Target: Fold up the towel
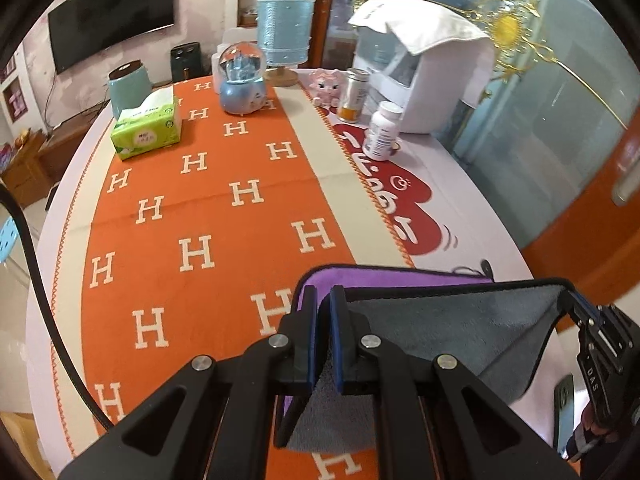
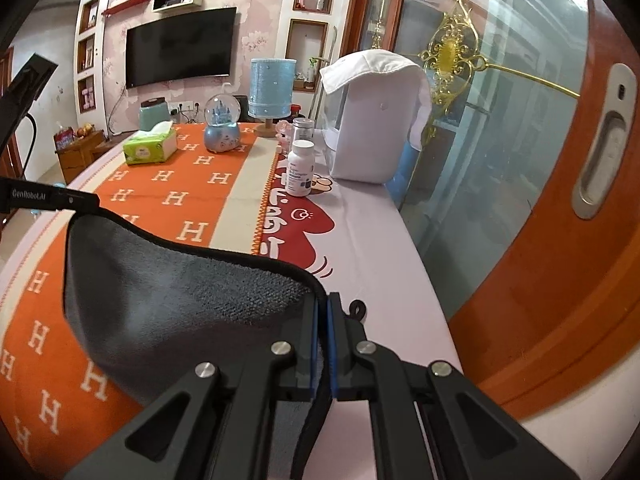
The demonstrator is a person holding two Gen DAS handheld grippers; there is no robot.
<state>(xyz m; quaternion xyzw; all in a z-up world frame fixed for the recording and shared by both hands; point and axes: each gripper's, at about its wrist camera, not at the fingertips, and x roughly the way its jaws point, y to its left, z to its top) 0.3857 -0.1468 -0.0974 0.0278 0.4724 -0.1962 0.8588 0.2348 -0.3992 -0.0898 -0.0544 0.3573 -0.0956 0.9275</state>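
The towel (image 1: pixel 448 320) is grey on one side and purple on the other, with a black hem. It hangs stretched between both grippers above the near part of the table. My left gripper (image 1: pixel 324 300) is shut on its left corner; a purple strip (image 1: pixel 392 278) shows behind the grey face. My right gripper (image 2: pixel 322 308) is shut on the other corner, and the grey cloth (image 2: pixel 168 300) sags to the left of it. The right gripper also shows at the right edge of the left wrist view (image 1: pixel 588 316), and the left one at the left edge of the right wrist view (image 2: pixel 48 196).
An orange cloth with white H letters (image 1: pixel 192 216) covers the table (image 2: pixel 372 248). At the far end stand a green tissue pack (image 1: pixel 146 126), a snow globe (image 1: pixel 242 84), a blue lamp (image 1: pixel 284 36), a white pill bottle (image 1: pixel 382 130), a can (image 1: pixel 354 94) and a white appliance (image 1: pixel 432 80). A glass door (image 2: pixel 500 140) runs along the right.
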